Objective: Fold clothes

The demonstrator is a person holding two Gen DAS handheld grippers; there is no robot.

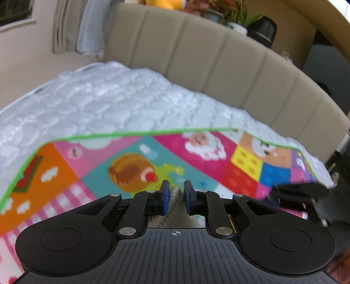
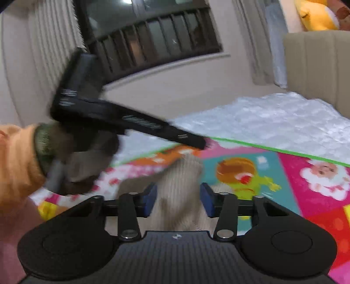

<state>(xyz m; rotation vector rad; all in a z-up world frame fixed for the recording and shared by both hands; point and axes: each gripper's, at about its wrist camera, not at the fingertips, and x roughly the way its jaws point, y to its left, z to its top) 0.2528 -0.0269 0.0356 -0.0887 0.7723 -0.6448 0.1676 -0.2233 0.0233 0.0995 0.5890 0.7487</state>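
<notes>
A beige ribbed garment (image 2: 179, 187) rises from the colourful play mat (image 2: 306, 174). In the right wrist view my left gripper (image 2: 204, 146) comes in from the upper left and pinches the garment's top edge. In its own view the left gripper (image 1: 176, 194) has its blue pads nearly together, with a strip of the beige fabric (image 1: 176, 196) caught between them. My right gripper (image 2: 179, 200) stands half wide, and the bunched fabric fills the gap and touches both pads. A gloved hand with an orange sleeve (image 2: 17, 163) carries the left gripper.
The play mat (image 1: 131, 157), edged in green, lies on a white quilted bed cover (image 1: 109, 104). A padded beige headboard (image 1: 218, 54) runs behind, with plants (image 1: 236, 13) and a yellow plush toy (image 2: 317, 17) on top. A barred window (image 2: 153, 37) and curtains stand beyond.
</notes>
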